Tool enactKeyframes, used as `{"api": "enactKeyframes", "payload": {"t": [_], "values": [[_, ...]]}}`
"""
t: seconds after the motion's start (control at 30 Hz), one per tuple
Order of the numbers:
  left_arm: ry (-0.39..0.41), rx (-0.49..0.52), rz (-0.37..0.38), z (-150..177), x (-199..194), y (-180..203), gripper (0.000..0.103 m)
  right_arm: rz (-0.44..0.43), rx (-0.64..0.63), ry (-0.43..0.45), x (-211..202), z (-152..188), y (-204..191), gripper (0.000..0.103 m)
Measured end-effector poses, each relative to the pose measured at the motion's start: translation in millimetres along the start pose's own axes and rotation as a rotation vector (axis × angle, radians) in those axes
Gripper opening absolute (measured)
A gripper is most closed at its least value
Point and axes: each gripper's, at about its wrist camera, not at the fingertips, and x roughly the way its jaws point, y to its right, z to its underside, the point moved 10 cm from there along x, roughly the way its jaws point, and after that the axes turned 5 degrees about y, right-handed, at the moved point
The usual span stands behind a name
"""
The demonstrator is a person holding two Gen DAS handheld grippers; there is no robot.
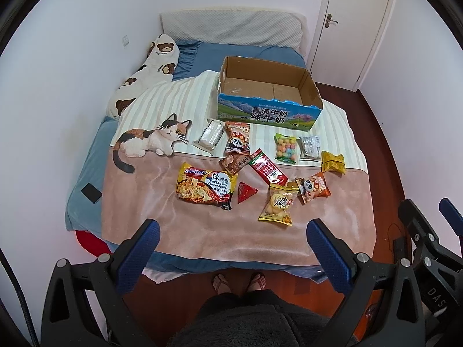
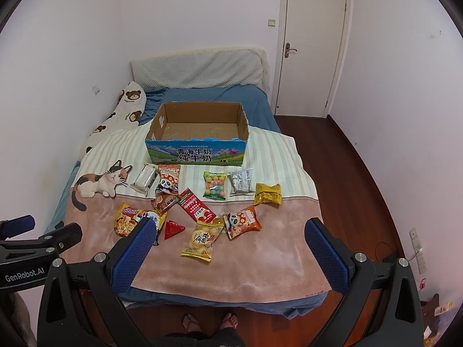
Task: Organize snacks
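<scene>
Several snack packets lie on a bed blanket: a yellow noodle pack (image 1: 206, 185) (image 2: 127, 222), a red triangular packet (image 1: 246, 192) (image 2: 173, 229), a yellow egg-snack bag (image 1: 277, 204) (image 2: 201, 241), panda bags (image 1: 314, 187) (image 2: 241, 221), a candy-ball bag (image 1: 286, 148) (image 2: 214, 184). An empty open cardboard milk box (image 1: 264, 115) (image 2: 196, 151) stands behind them. My left gripper (image 1: 235, 235) and right gripper (image 2: 228, 234) are both open and empty, held above the bed's near edge.
A cat-print blanket (image 1: 202, 231) covers the blue bed. A bear-print pillow (image 1: 144, 78) lies at the left by the wall. A black phone (image 1: 92, 193) lies at the bed's left edge. A white door (image 2: 312, 49) stands at the back right. Wood floor runs along the right.
</scene>
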Motion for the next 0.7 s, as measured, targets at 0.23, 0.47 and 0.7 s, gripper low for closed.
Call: {"api": "enactKeyframes", "payload": {"t": [0.23, 0.47, 0.7], "values": [[-0.011, 0.004, 0.004, 0, 7, 1, 0.103, 0.003, -0.008, -0.016, 9, -4, -3, 0.103], [-0.012, 0.003, 0.003, -1, 10, 2, 0.103, 0.003, -0.008, -0.020, 11, -4, -4, 0.103], [-0.026, 0.000, 0.014, 0, 15, 1, 0.103, 0.007, -0.006, -0.024, 16, -5, -4, 0.103]]}}
